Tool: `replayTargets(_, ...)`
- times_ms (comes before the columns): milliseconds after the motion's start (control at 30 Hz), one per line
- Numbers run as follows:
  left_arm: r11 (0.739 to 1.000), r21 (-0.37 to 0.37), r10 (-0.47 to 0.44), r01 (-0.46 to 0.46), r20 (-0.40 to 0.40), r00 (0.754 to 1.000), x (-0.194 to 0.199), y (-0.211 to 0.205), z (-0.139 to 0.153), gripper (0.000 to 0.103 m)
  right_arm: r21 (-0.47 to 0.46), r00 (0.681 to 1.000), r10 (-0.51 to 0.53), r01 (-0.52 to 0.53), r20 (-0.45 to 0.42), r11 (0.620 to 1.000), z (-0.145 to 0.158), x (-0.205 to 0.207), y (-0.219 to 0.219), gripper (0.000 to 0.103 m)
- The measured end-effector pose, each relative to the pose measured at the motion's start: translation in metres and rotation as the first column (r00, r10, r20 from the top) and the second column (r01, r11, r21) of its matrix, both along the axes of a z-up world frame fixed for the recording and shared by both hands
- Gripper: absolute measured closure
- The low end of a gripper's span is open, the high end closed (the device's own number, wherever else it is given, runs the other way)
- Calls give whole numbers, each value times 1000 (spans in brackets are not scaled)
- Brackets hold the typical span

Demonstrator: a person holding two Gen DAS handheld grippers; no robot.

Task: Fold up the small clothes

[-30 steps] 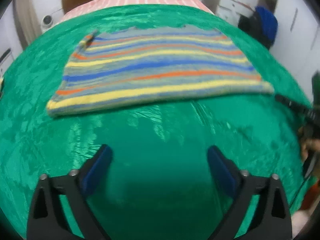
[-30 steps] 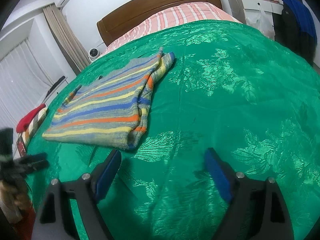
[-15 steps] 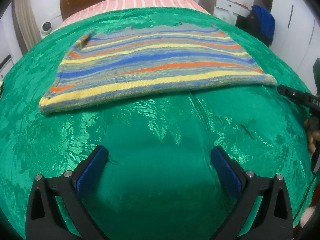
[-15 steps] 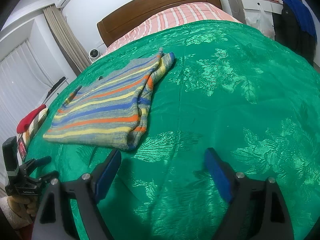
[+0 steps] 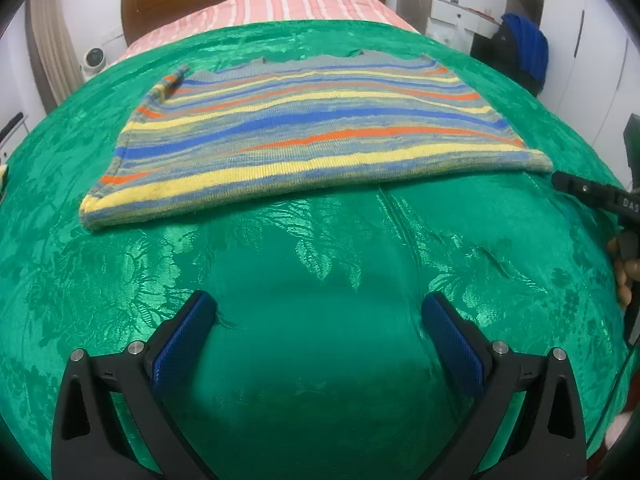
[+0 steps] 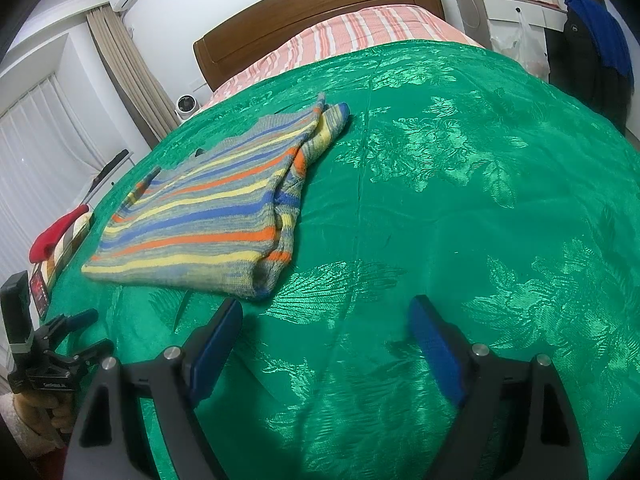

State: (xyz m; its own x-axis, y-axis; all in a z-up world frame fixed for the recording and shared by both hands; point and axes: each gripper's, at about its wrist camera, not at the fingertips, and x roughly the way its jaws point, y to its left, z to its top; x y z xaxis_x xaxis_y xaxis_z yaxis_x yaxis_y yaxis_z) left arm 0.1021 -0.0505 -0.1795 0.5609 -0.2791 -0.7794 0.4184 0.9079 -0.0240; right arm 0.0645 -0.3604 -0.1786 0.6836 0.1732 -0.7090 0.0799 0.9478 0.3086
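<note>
A striped knit garment (image 5: 304,136) in blue, yellow, orange and grey lies folded flat on the green bedspread (image 5: 320,272). It also shows in the right wrist view (image 6: 216,216), with a doubled layer along its right side. My left gripper (image 5: 319,312) is open and empty, above the bedspread a little short of the garment's near edge. My right gripper (image 6: 325,320) is open and empty, just right of the garment's near right corner. The right gripper's tip shows at the right edge of the left wrist view (image 5: 592,194). The left gripper shows at the lower left of the right wrist view (image 6: 76,332).
A wooden headboard (image 6: 320,12) and pink striped bedding (image 6: 352,36) are at the far end. A red item (image 6: 56,232) lies off the bed's left edge. A blue garment (image 6: 600,24) hangs at the right by white furniture.
The left gripper has drawn back slightly and steadied; the garment now sits a bit higher and sharper in its view. The right gripper has held still.
</note>
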Motion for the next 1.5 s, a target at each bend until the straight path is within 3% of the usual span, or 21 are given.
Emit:
replayTargets(200,1000,10,2,-2,1,1000,-15,-6,17,2,3,1000,0,0,-5,1000,0,1,-1,18)
replayTargets(300,992,15,-126,125,54,991,-29,-35,40,3,54,999,3,-1,-44,999,8,5,-8,19)
replayTargets(400,963,69,-265,259,103,959,-32,-80,53,3,149,997,22,-11,-75,989,23,15,-27,19)
replayTargets(500,929,130,-359,347,81,930,-11,-133,48,13,236,996,8,13,-88,972,41,36,-54,19)
replayTargets(567,920,160,-368,359,32,929,11,-164,36,24,298,994,20,13,-108,954,48,57,-68,21)
replayTargets(633,924,142,-358,355,-6,934,28,-185,27,24,331,991,44,0,-126,944,53,75,-74,24)
replayTargets(733,919,146,-373,366,18,928,33,-205,24,25,370,986,87,-28,-143,929,55,102,-74,24)
replayTargets(800,917,155,-378,369,32,925,33,-212,21,37,390,980,113,-42,-162,920,50,117,-73,25)
replayTargets(833,921,144,-370,362,38,928,34,-213,20,57,386,976,128,-50,-178,921,46,129,-72,26)
replayTargets(867,926,143,-359,349,44,932,37,-216,19,84,373,972,136,-55,-193,926,42,140,-70,26)
replayTargets(900,938,128,-330,321,55,942,40,-212,21,96,361,968,142,-59,-208,931,37,149,-68,26)
replayTargets(1000,957,7,-292,292,27,956,50,-196,27,98,346,949,156,-54,-274,937,15,186,-64,32)
replayTargets(1100,958,-103,-267,268,20,963,59,-174,37,99,372,942,156,-36,-298,928,-3,217,-58,50)
replayTargets(1167,956,-167,-244,243,15,970,64,-156,46,99,350,951,116,-10,-285,937,0,230,-51,93)
replayTargets(1333,931,-353,-97,90,-3,995,82,-65,79,99,348,965,213,-150,-151,926,58,244,5,93)
replayTargets(1500,893,-437,81,-112,-90,993,99,31,76,99,348,939,329,-278,-96,896,89,268,90,93)
